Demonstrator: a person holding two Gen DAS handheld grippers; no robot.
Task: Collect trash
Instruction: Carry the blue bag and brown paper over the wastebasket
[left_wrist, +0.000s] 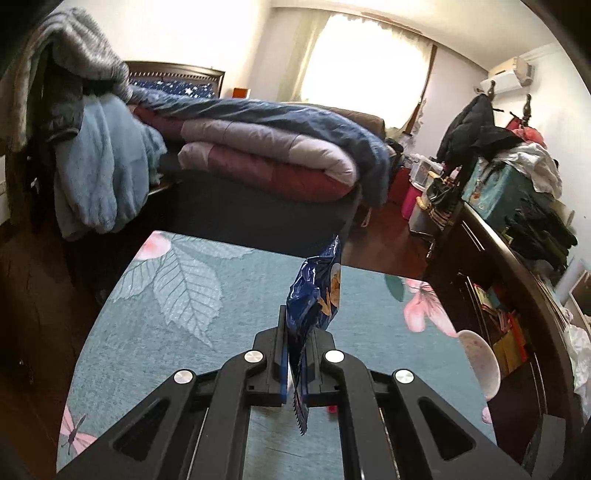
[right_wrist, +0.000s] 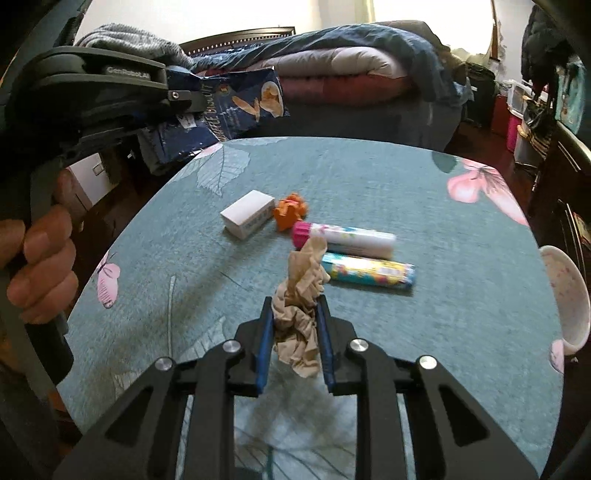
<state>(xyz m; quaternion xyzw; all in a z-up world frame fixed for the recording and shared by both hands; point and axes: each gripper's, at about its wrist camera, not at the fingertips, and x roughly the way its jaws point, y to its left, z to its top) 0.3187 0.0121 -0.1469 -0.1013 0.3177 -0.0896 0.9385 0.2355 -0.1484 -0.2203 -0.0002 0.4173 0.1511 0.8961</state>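
My left gripper (left_wrist: 294, 334) is shut on a dark blue biscuit wrapper (left_wrist: 317, 291) and holds it above the teal floral table (left_wrist: 177, 295). The right wrist view shows the same left gripper (right_wrist: 192, 98) at the upper left, with the wrapper (right_wrist: 240, 107) hanging past the table's far left edge. My right gripper (right_wrist: 294, 314) is shut on a crumpled brown paper wad (right_wrist: 301, 295), held above the table (right_wrist: 461, 295). On the table lie a crumpled orange scrap (right_wrist: 290, 210), a white box (right_wrist: 248, 213), a pink-capped white tube (right_wrist: 343, 238) and a colourful candy tube (right_wrist: 367, 273).
A white speckled bowl (right_wrist: 567, 295) sits at the table's right edge, also in the left wrist view (left_wrist: 480, 358). A bed with folded quilts (left_wrist: 266, 155) stands behind the table. A dark cluttered sideboard (left_wrist: 517, 236) runs along the right. Clothes hang on a chair (left_wrist: 74, 147) at the left.
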